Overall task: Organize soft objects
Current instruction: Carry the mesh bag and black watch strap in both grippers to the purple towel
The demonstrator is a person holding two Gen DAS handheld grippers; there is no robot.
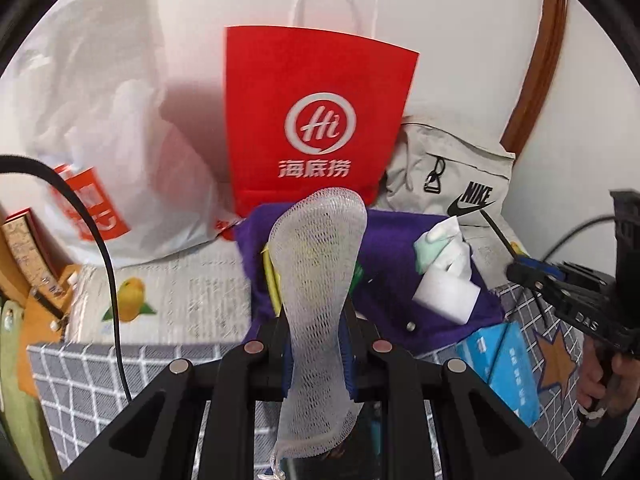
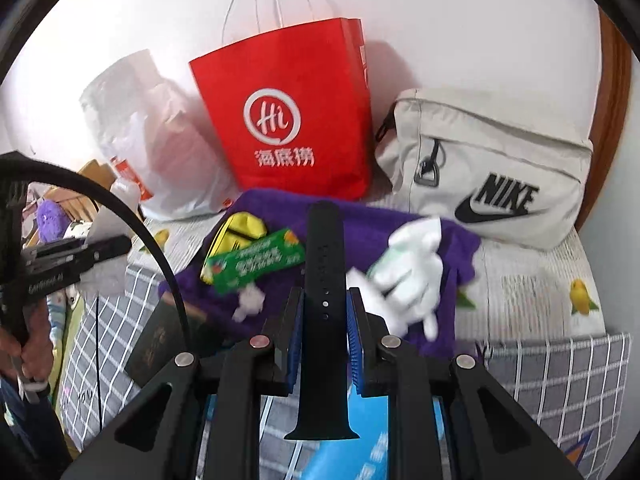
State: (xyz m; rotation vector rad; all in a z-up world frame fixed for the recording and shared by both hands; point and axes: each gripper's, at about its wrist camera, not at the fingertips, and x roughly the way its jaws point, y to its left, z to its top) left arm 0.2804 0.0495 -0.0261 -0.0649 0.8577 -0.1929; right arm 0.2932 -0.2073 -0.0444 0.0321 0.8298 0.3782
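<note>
In the left wrist view my left gripper [image 1: 316,320] is shut on a white mesh net pouch [image 1: 320,252] that stands up between its fingers. Behind it a purple towel [image 1: 396,268] lies on the bed with a white sponge [image 1: 444,296] and crumpled white cloth on it. In the right wrist view my right gripper [image 2: 325,296] is shut on a black watch strap [image 2: 324,240]. The purple towel [image 2: 272,204] there carries a green packet [image 2: 256,260], a yellow item [image 2: 244,228] and a white glove [image 2: 408,276]. The two grippers are side by side above the bed's near edge.
A red paper bag [image 2: 292,120] stands against the wall between a white plastic bag [image 2: 152,140] and a grey Nike bag [image 2: 492,168]. A dark booklet [image 2: 156,344] and a blue tissue pack [image 1: 504,364] lie on the checked sheet [image 1: 100,372]. Cables hang at the left.
</note>
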